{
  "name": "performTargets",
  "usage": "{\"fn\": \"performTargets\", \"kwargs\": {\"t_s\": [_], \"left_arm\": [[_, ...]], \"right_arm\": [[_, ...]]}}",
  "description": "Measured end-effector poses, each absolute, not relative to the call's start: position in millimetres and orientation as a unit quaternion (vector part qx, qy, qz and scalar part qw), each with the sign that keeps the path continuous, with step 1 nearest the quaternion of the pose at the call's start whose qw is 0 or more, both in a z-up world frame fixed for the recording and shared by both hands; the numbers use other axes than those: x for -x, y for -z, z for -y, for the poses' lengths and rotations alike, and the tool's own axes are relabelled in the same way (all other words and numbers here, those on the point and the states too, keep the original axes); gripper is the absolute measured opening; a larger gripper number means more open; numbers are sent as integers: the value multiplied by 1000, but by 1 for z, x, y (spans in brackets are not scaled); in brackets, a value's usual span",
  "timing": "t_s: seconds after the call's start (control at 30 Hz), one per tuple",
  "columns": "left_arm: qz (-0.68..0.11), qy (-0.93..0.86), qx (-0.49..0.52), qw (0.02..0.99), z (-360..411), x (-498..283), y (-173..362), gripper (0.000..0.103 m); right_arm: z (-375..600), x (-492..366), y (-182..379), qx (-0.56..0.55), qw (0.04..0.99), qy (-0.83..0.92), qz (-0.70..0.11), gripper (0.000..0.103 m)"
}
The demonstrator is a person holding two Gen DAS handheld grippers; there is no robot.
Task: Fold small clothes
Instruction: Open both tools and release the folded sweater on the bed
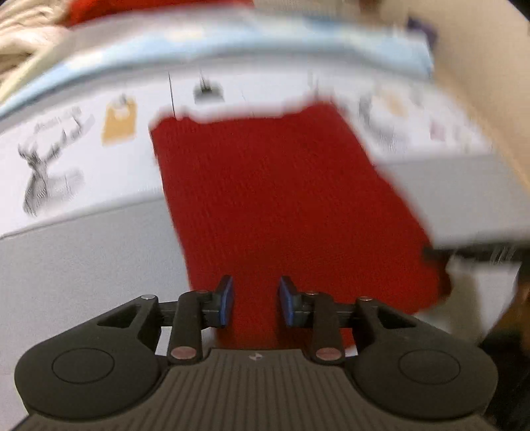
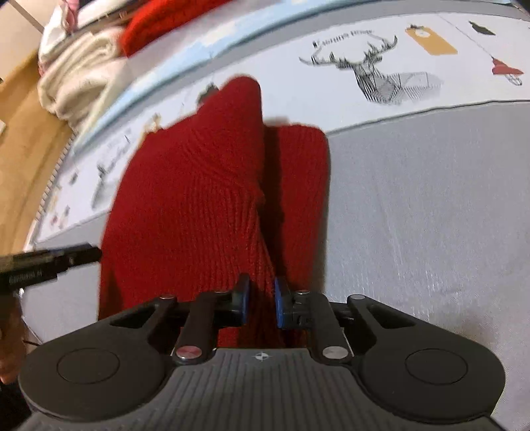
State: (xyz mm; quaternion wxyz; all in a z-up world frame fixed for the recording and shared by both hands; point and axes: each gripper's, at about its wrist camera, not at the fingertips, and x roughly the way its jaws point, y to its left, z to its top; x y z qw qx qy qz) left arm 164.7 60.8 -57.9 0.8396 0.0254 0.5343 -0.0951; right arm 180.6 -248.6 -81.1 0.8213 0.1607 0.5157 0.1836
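Note:
A red knit garment (image 1: 281,199) lies on a grey mat (image 1: 82,265), stretching away from me in the blurred left wrist view. My left gripper (image 1: 255,300) hovers over its near end; the blue pads (image 1: 226,300) stand apart and press on nothing, with cloth showing in the gap. In the right wrist view the same red garment (image 2: 198,199) has one layer pulled up into a ridge. My right gripper (image 2: 261,298) is shut on that raised fold. A black part of the other gripper (image 2: 66,258) pokes in at the garment's left edge.
The mat (image 2: 430,215) has a white band printed with a deer head (image 2: 381,73) and tags. Beyond its far edge lies a pile of cream cloth (image 2: 76,83) and another red knit (image 2: 159,20). Wooden floor (image 2: 20,149) borders the left.

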Motion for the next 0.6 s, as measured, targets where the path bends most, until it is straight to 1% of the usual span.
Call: {"fn": "performTargets", "kwargs": {"t_s": [0.03,0.1,0.17,0.2,0.23,0.27,0.33,0.37,0.43,0.5,0.6], "left_arm": [[-551,86,-52,829,-58,-163,72,55],[-543,73,-82,833,-53,-159,73,63],[-520,70,-91,846,-51,-151,57,64],[-505,69,-91,856,-52,-144,47,66],[-485,67,-89,868,-53,-136,35,72],[-463,62,-84,880,-55,-125,21,74],[-424,48,-78,901,-54,-103,-2,79],[-402,40,-73,912,-53,-89,-12,80],[-361,22,-63,930,-49,-60,-28,82],[-328,-2,-52,943,-42,-27,-40,83],[-315,-22,-31,948,-32,8,-46,83]], "right_arm": [[248,-180,80,-155,824,-185,-513,19],[242,-180,88,-111,825,-179,-524,34],[234,-178,94,-64,825,-176,-534,37],[231,-176,90,-51,831,-174,-526,37],[230,-172,81,-44,843,-169,-509,38],[231,-166,69,-44,857,-165,-485,39],[233,-148,46,-43,888,-154,-431,47],[233,-138,36,-40,900,-146,-409,54],[235,-116,20,-30,919,-127,-371,58],[237,-92,9,-31,933,-112,-341,67],[241,-53,-3,-44,946,-97,-308,72]]}}
